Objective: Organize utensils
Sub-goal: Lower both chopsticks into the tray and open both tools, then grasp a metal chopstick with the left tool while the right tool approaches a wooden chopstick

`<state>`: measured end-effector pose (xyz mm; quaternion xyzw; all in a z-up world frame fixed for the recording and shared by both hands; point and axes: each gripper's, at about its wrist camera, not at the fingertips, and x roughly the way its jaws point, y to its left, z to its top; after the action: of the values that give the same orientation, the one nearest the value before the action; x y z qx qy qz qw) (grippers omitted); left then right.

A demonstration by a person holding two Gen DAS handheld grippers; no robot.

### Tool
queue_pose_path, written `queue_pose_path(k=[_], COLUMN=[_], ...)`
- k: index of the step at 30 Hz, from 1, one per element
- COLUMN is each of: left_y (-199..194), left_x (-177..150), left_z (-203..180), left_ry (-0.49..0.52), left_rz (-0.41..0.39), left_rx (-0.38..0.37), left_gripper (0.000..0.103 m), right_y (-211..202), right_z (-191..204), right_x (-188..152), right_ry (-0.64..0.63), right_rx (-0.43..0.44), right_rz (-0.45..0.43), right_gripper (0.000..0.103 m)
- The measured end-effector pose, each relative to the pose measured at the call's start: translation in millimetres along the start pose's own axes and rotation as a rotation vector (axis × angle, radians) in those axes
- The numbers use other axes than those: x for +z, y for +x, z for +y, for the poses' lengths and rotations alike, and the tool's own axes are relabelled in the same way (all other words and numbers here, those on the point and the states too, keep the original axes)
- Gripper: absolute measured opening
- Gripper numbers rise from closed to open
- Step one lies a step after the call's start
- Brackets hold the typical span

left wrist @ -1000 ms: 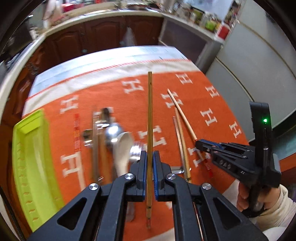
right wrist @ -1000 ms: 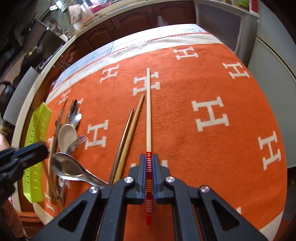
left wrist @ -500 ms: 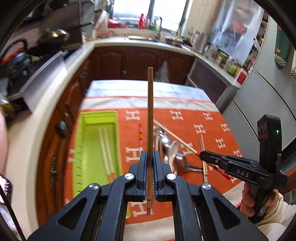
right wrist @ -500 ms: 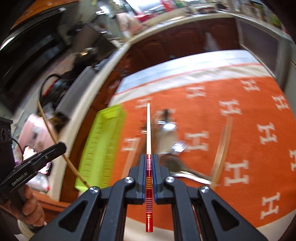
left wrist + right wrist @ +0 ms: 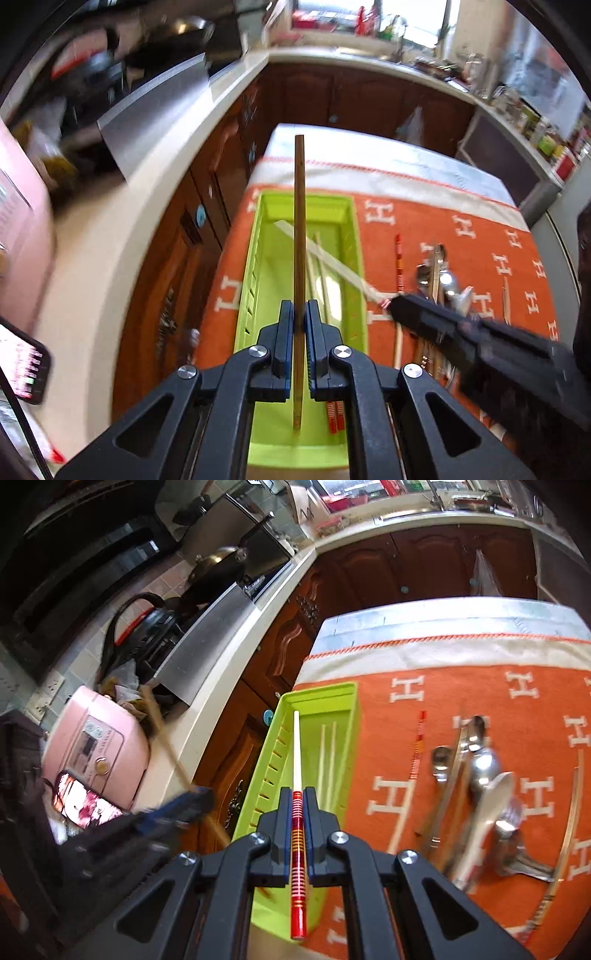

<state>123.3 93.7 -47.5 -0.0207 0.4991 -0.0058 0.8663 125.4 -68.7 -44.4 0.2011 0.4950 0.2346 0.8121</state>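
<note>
The left claw (image 5: 300, 314) is clamped on a brown chopstick (image 5: 300, 221), and the right claw (image 5: 297, 801) on a red-ended chopstick (image 5: 296, 753). A second ago both were above the orange cloth (image 5: 461, 686); now both are over the green tray (image 5: 266, 266). Spoons (image 5: 480, 768) lie right of the tray on the table. Dark wood cabinets (image 5: 424, 561) stand beyond.

I see a pink rice cooker (image 5: 96, 746) on the white counter (image 5: 218, 686). Near it sits a dark pot (image 5: 218, 563). Brown cupboard doors (image 5: 369, 99) stand behind my table's orange cloth (image 5: 480, 686) with white H letters.
</note>
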Motion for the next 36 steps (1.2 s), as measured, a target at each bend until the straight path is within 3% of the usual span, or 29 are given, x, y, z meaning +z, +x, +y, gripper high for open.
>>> queue_pose_path(k=[5,15,26,36], left_y=[24,36,28,2], left_x=[-1,-7,-10,-14], left_z=[10,0,-8,-51], left_ry=[-0.026,0.009,0.017,0.109], left_rz=[0.037,0.059,0.055,0.016], left_rx=[0.002,-0.021,-0.072,-0.137], left_gripper=[0.016,0.018,0.023,0.027], right_y=[19,18,6,-30], right_z=[-3,-10,-18,-41], right_x=[-2,-8,-13,-19], right_ry=[0.016,-0.016,-0.027,-0.049], right_rx=[0.017,0.007,-0.032,-0.125], right_rz=[0.076,0.110,0.082,0.003], right_gripper=[0.011,0.011,0.011,0.011])
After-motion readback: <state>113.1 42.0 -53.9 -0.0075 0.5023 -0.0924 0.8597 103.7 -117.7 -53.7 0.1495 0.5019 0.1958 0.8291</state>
